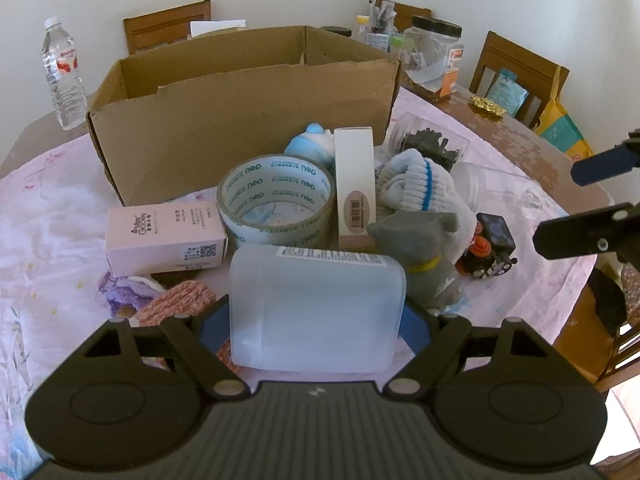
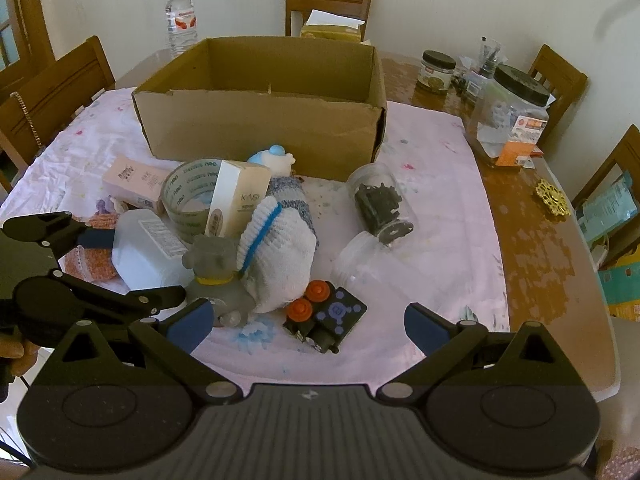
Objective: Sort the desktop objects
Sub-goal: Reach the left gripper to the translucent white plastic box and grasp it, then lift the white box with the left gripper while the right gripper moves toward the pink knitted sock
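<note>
Both claws (image 1: 316, 320) (image 2: 310, 320) wide, angled downward

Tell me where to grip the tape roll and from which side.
Grip the tape roll across its band at the free near-left rim, one finger in the hole and one outside, coming from above. It leans tilted with the hole open upward; the white carton crowds its right side and the frosted container its front, so a span across the whole ring looks blocked.

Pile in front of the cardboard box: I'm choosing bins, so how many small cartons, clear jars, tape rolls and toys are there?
Small cartons: 2, pink carton, cream carton
Clear jars: 2, clip jar, empty jar
Tape rolls: 1
Toys: 3, grey dog, blue doll, black train
Total: 8
</note>
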Demonstrator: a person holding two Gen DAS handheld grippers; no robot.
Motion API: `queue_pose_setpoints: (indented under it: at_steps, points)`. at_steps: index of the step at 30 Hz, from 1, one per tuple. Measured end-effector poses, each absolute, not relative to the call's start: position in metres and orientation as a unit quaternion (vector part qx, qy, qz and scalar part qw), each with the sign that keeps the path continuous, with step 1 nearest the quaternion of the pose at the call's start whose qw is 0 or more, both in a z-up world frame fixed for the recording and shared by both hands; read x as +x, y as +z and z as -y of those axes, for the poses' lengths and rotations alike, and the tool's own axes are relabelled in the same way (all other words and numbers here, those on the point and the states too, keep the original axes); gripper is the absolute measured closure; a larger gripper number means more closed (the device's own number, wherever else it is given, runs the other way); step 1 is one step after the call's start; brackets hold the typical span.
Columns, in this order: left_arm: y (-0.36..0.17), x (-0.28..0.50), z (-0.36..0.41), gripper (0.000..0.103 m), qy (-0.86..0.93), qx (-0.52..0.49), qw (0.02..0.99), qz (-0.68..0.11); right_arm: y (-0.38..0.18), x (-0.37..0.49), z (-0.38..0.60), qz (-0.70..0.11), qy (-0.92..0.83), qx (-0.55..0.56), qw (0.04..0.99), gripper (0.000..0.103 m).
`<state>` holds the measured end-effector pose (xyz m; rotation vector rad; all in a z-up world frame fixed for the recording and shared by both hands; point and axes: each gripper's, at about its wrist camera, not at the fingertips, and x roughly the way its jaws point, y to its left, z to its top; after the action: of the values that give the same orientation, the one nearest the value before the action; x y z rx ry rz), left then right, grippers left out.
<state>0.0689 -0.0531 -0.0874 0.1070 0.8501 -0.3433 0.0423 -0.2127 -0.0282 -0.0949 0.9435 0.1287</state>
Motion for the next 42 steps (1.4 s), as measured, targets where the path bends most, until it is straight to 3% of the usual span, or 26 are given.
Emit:
queue_pose_setpoints:
  at_steps: [25,42]
  points:
    - [-0.017,0.052,0.021,0.020,-0.164,0.033,0.894,-0.415,-0.015,0.060,0.194,-0.421,0.126,-0.064,0.896,0.000]
    - [-0.007,0.047,-0.087,0.020,-0.226,0.077,0.882,-0.407,-0.026,0.053,0.084,-0.430,0.091,-0.035,0.897,0.000]
